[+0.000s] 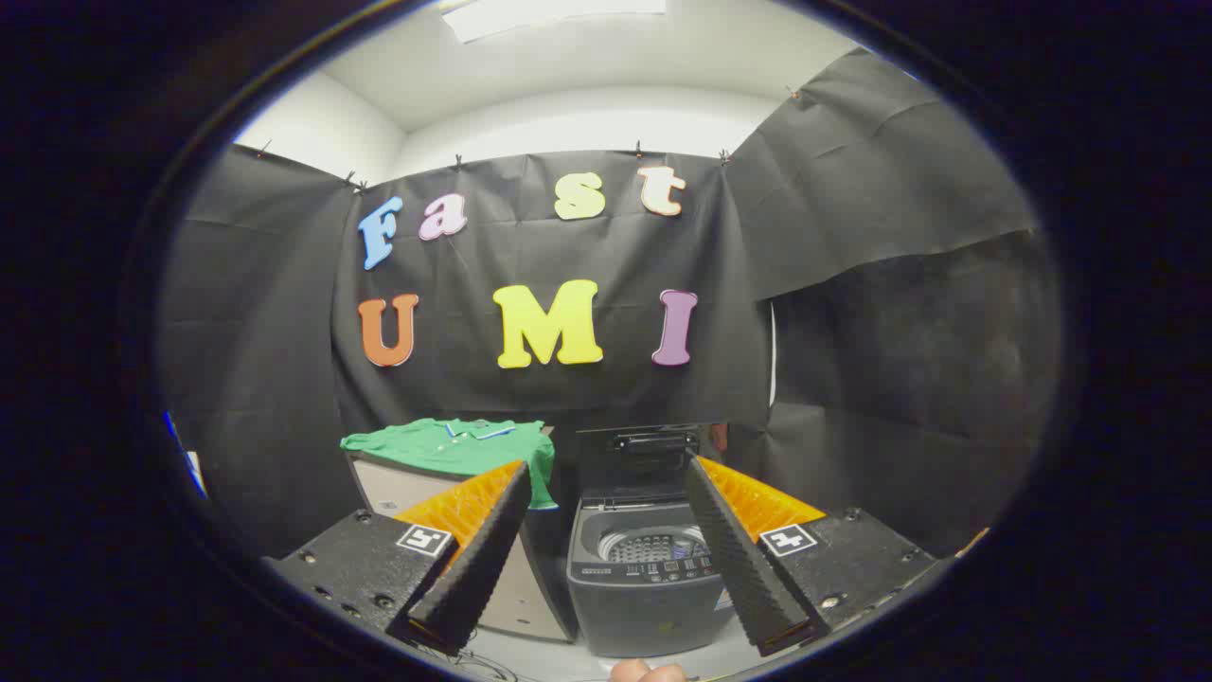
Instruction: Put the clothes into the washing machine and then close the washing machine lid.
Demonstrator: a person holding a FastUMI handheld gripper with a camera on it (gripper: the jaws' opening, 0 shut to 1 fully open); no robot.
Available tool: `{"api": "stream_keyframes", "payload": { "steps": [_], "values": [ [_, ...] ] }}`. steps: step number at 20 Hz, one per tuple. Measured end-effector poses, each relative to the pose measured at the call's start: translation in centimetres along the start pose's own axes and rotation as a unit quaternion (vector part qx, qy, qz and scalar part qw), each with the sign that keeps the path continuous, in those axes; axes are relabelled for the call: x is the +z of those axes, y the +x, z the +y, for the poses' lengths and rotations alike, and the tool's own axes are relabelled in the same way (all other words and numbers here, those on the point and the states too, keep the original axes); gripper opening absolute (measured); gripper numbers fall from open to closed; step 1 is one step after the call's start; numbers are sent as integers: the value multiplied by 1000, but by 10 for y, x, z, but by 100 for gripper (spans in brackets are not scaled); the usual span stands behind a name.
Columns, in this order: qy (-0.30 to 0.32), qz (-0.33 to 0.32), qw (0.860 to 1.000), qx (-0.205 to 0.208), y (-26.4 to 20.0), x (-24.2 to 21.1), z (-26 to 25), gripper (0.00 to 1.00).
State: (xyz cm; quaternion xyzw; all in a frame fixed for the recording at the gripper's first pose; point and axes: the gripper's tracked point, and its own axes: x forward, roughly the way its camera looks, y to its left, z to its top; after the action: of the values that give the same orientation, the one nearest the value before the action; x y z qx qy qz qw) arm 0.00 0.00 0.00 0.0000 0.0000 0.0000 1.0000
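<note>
Gripper: my gripper hangs back from the work with its fingers spread wide and nothing between them; I judge that is how I want it for a first reach at loose cloth.
Clothes: a green shirt lies draped flat over the top of a pale box-like stand, one edge hanging down the side nearest the washer. It sits beyond my left finger, well apart from it.
Washing machine: the small grey top-loader stands on the floor just beside the stand, seen in the gap between my fingers and beyond them.
Lid: the lid is tipped up and back against the booth wall, so the drum is open from above and looks empty from here.
Why the layout suits me: the shirt rests higher than the drum mouth and right next to it, so I expect a short carry across and down.
Stage: nothing loaded yet, as I read it; the grasp on the shirt comes first, the lid last.
Risk: thin fabric may slip or trail over the washer's rim.
Foreground: a fingertip shows below the washer, presumably the holder's.
</note>
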Motion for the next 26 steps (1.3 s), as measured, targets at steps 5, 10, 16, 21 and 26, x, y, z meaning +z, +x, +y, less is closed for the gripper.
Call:
{"api": "stream_keyframes", "payload": {
  "steps": [5, 10, 16, 21, 26],
  "values": [
    [6, 17, 1000, 8, 4, -4, -4, 100],
    [3, 16, 1000, 21, 4, -6, -4, 100],
    [7, 11, 999, 45, 4, -3, -3, 100],
    [3, 11, 997, 75, 9, -2, 1, 100],
    [14, 10, 995, 102, 21, 11, 12, 100]
  ]
}}
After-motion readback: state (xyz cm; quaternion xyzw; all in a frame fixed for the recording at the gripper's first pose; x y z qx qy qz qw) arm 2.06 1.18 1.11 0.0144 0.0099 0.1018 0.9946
